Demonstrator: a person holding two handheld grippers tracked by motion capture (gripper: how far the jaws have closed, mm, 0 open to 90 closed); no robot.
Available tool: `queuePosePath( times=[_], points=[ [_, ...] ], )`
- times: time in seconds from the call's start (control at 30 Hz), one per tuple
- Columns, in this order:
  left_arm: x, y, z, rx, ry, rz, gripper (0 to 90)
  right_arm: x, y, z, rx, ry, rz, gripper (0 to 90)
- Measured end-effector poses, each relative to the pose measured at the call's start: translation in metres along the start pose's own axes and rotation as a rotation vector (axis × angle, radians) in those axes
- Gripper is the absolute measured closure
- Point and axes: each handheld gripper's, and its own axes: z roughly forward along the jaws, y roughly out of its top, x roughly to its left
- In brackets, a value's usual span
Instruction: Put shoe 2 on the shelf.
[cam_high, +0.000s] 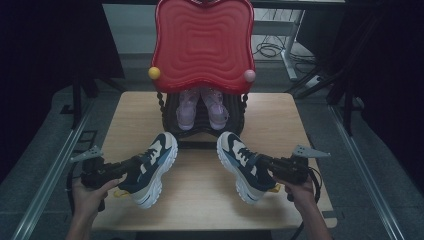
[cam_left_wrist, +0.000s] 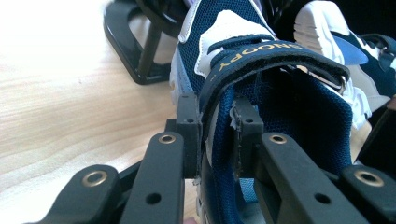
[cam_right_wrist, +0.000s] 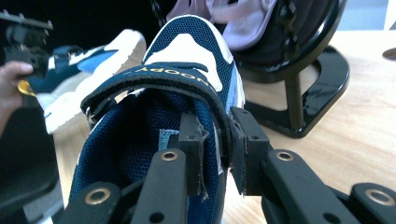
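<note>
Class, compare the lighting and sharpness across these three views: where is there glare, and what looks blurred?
High view: dim, dark surroundings. Left gripper view: table washed out by glare at upper left; sneaker strap sharp. Right gripper view: even light; the far hand looks soft.

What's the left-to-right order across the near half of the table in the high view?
Left gripper → left sneaker → right sneaker → right gripper. Each gripper is shut on the collar of its sneaker; the two sneakers lie apart on the wooden table.
</note>
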Motion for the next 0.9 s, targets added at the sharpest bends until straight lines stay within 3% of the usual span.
queuePosePath(
  times=[0.1, 0.33, 0.9],
  points=[
    [0.001, 0.001, -0.007, -0.043, 0.018, -0.012, 76.9, -0.004, 0.0, -0.007, -0.048, 0.013, 0.024, 75.6],
    [0.002, 0.003, -0.017, -0.097, 0.001, -0.024, 76.8, -0.007, 0.001, -0.017, -0.105, -0.008, 0.051, 75.6],
    [0.002, 0.022, -0.036, -0.171, 0.007, -0.006, 77.0, -0.011, 0.01, -0.037, -0.199, -0.053, 0.074, 75.6]
  ],
)
